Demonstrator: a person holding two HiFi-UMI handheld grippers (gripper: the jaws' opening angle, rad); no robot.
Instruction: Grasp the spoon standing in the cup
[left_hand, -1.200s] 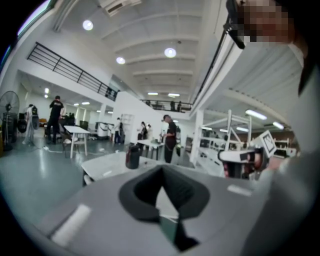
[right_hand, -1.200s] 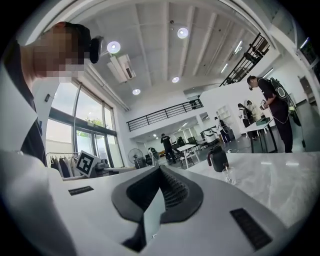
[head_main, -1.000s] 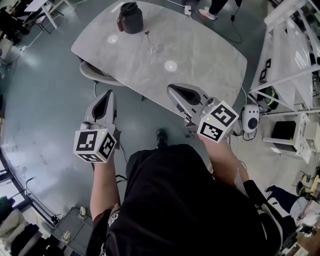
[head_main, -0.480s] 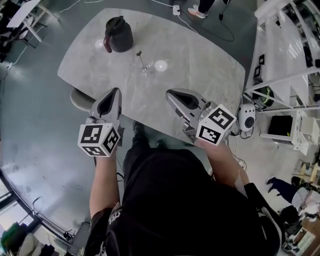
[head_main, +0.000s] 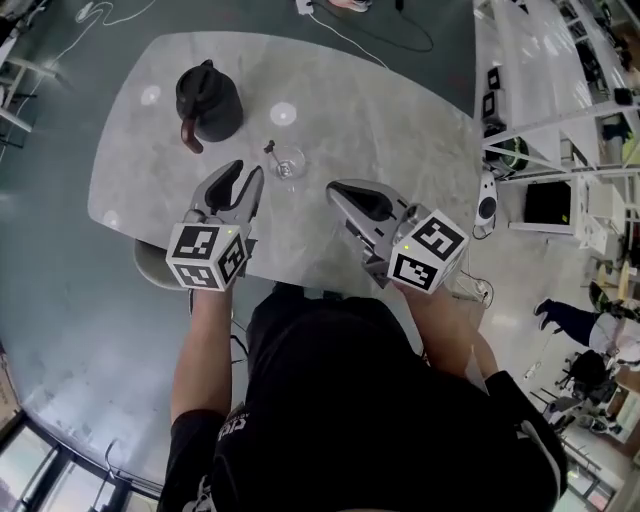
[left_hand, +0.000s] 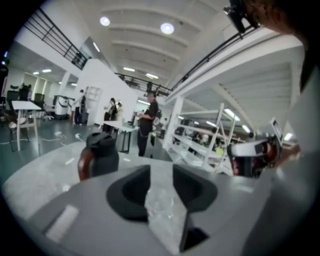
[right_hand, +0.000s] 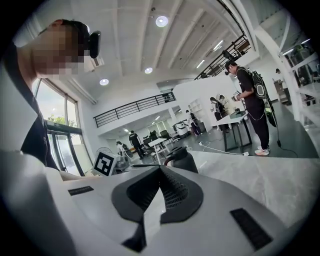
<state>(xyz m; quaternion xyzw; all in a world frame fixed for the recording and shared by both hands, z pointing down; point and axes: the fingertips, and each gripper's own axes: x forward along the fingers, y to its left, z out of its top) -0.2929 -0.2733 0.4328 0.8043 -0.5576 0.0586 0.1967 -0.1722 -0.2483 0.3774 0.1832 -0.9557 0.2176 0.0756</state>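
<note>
Head view: left tool, jaws opening and empty, should straddle the spoon just ahead, clear of the glass cup.

Pale grey marbled bench, rounded at the corners. Upright on it, a dark jug with a brown handle. Just right of the jug and a little nearer the bench's near edge, a clear cup.

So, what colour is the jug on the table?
The jug is black; clearest in the head view.
</note>
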